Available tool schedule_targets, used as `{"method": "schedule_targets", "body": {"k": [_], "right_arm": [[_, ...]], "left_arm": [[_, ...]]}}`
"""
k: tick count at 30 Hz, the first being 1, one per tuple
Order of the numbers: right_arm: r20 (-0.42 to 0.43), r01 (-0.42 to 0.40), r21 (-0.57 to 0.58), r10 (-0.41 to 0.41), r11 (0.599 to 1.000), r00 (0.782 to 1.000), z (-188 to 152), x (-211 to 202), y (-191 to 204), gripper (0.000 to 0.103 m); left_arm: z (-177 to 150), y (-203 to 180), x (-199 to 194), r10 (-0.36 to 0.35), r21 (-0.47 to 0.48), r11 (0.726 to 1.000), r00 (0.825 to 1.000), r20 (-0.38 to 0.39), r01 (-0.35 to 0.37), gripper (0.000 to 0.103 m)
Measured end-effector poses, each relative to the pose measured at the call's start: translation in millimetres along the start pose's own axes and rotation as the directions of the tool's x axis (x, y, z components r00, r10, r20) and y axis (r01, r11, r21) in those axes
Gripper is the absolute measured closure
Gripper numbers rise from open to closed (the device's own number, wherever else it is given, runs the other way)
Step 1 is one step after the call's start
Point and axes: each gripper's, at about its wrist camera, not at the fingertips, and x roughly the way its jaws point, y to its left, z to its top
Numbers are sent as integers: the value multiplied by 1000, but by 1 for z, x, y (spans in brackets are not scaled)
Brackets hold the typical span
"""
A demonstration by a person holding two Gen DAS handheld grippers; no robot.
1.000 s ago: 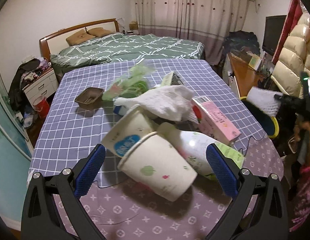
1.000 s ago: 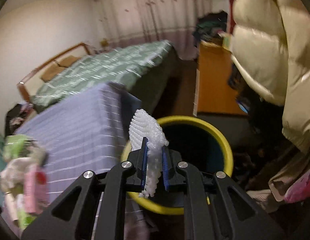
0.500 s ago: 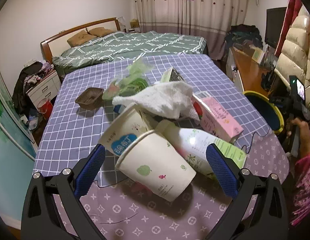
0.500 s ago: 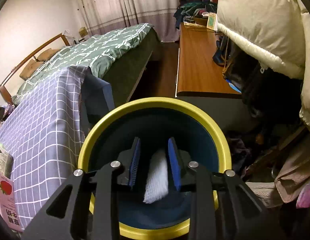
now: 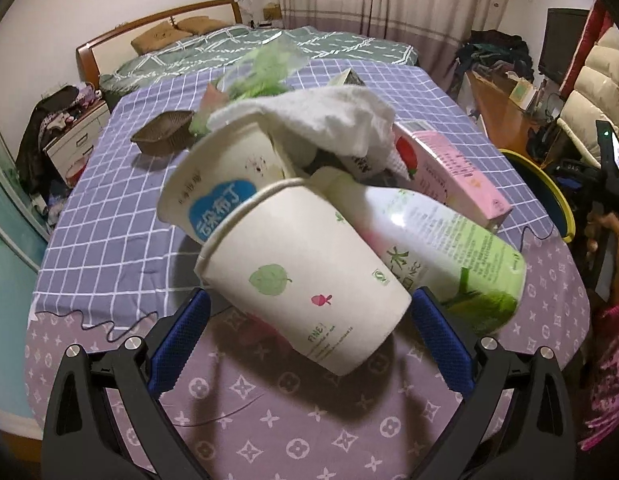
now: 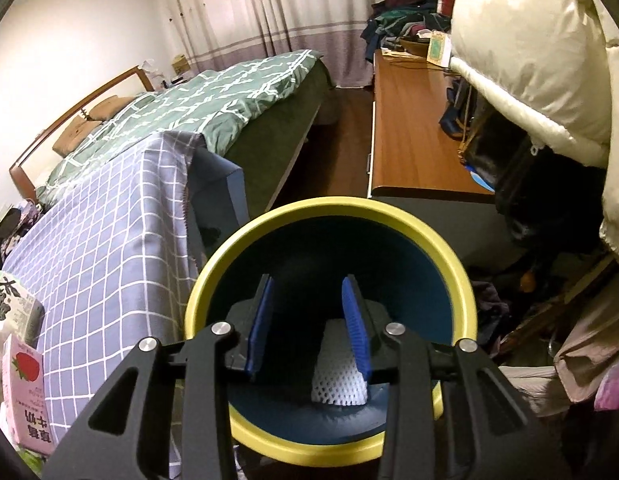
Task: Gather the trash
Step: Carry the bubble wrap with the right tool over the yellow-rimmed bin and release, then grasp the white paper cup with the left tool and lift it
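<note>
A heap of trash lies on the clothed table (image 5: 109, 216): a leaf-print paper cup (image 5: 305, 276) on its side, a blue-labelled tub (image 5: 217, 192), a green-and-white bottle (image 5: 441, 248), a pink carton (image 5: 453, 168) and a white rag (image 5: 325, 120). My left gripper (image 5: 309, 332) is open, its blue pads either side of the paper cup's base without pressing on it. My right gripper (image 6: 307, 328) hangs over the yellow-rimmed bin (image 6: 333, 208), jaws opening and empty. The white foam net (image 6: 339, 380) lies at the bin's bottom, below the pads.
A brown basket (image 5: 163, 138) sits further back on the table. A bed (image 6: 213, 108) stands behind the table, a wooden desk (image 6: 413, 132) beside the bin. A cream padded coat (image 6: 529, 60) hangs at the right. A person's hand (image 5: 605, 236) holds the other gripper.
The right gripper moved over the bin, opened and let the foam net fall into it. The left gripper sank closer to the paper cup, which now fills more of its view.
</note>
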Motion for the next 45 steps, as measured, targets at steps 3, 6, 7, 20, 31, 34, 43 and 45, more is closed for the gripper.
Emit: {"method": "schedule_targets", "body": {"k": [3, 6, 7, 20, 31, 34, 43, 45], "right_arm": [[-7, -10, -5, 10, 1000, 1000, -1, 2, 4, 69], [-14, -19, -8, 19, 1000, 1000, -3, 3, 6, 69], [-17, -22, -10, 22, 1000, 1000, -3, 4, 7, 69], [-22, -57, -14, 57, 998, 998, -5, 0, 16, 69], [-28, -75, -27, 74, 997, 997, -3, -5, 20, 68], [-45, -86, -25, 85, 996, 995, -5, 0, 22, 68], [-57, -107, -30, 105, 994, 993, -9, 0, 25, 68], [-53, -111, -29, 110, 993, 993, -8, -2, 25, 68]], "left_arm": [[-1, 1, 5, -15, -13, 1000, 1000, -10, 15, 5], [0, 10, 10, -29, -40, 999, 999, -20, 28, 10], [0, 16, 10, -29, -50, 998, 999, -23, 28, 10], [-14, 73, -7, -44, -127, 991, 999, 15, 46, 6], [34, 79, 23, -41, -78, 996, 991, -125, 31, 6], [41, 84, 40, -89, -85, 994, 974, -208, 73, 6], [50, 95, 65, -136, -84, 989, 966, -220, 120, 36], [43, 93, 59, -120, -67, 992, 969, -217, 107, 36]]}}
